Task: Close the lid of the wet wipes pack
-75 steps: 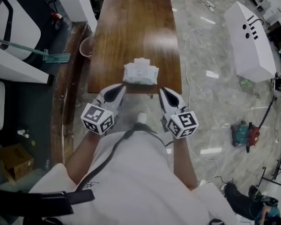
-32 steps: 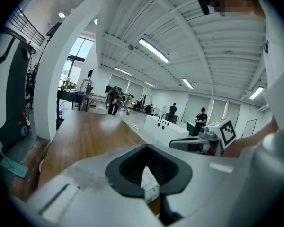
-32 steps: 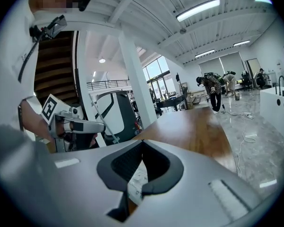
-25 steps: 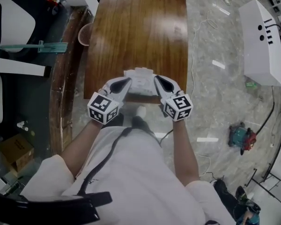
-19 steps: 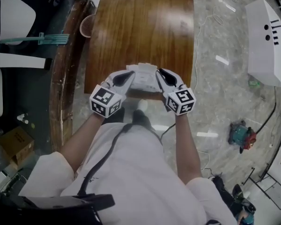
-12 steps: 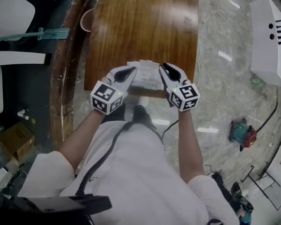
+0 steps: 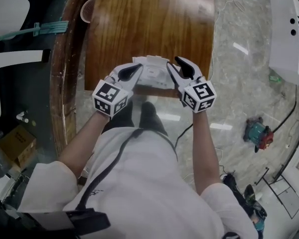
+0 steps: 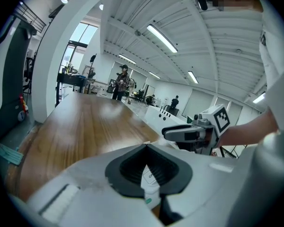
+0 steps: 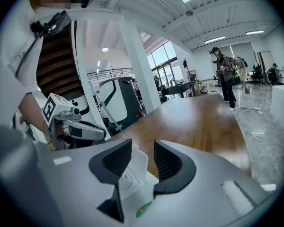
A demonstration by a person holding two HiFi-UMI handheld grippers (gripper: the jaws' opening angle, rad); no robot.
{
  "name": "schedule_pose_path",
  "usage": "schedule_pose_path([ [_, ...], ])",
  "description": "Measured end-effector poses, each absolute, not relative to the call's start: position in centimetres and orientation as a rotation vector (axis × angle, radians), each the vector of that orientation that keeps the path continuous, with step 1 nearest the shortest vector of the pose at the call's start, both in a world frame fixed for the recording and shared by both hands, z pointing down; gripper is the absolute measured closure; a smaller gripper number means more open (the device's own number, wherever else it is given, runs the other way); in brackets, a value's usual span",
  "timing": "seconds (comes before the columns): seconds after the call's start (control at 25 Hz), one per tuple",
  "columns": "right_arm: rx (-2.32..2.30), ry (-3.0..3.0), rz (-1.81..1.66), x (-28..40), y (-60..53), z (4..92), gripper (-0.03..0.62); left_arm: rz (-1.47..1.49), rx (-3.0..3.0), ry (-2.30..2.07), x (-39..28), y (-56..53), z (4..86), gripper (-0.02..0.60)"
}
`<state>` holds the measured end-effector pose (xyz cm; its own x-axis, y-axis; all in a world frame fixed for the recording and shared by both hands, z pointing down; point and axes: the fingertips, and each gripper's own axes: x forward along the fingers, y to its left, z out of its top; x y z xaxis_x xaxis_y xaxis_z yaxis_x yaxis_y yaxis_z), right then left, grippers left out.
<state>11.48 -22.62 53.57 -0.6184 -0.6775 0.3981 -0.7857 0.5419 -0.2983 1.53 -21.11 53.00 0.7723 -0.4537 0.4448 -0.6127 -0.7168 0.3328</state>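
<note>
The white wet wipes pack [image 7: 150, 72] lies near the front edge of the wooden table [image 7: 149, 19], its lid raised at the far side. My left gripper [image 7: 137, 67] sits at the pack's left end. Its jaws are shut tip to tip [image 8: 146, 146], and the pack [image 8: 149, 181] shows through the slit below them. My right gripper [image 7: 178, 63] is at the pack's right end. Its jaws [image 9: 142, 145] are opening, and the pack [image 9: 132, 176] shows in the gap without the pads pressing on it.
The table's front edge runs just under both grippers. A pinkish bucket [image 7: 88, 9] and a teal broom [image 7: 45, 28] are on the floor at the left, a white cabinet [image 7: 289, 29] and a teal tool [image 7: 256, 133] at the right. People stand far off [image 9: 225, 74].
Both grippers have come down and forward to the ends of the pack. The right gripper's jaws, shut a second ago, now stand apart.
</note>
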Motion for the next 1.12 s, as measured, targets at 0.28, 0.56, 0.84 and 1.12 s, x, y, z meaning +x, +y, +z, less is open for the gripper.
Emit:
schedule_pose_path([
  [0.28,1.157,-2.556,0.694,11.0,-22.6,55.5,0.393,0.491,2.489,-0.784,2.2,-21.2,55.1,0.580],
  [0.56,1.052,-2.594,0.698,9.8,-22.7,56.7,0.391,0.497,2.465,-0.796,2.7,-20.8,56.5,0.580],
  [0.84,0.955,-2.621,0.689,8.7,-22.6,57.0,0.391,0.489,2.468,-0.830,2.5,-21.1,56.1,0.580],
  [1.12,0.916,-2.637,0.684,8.2,-22.1,56.7,0.391,0.482,2.459,-0.867,1.9,-20.9,55.6,0.580],
])
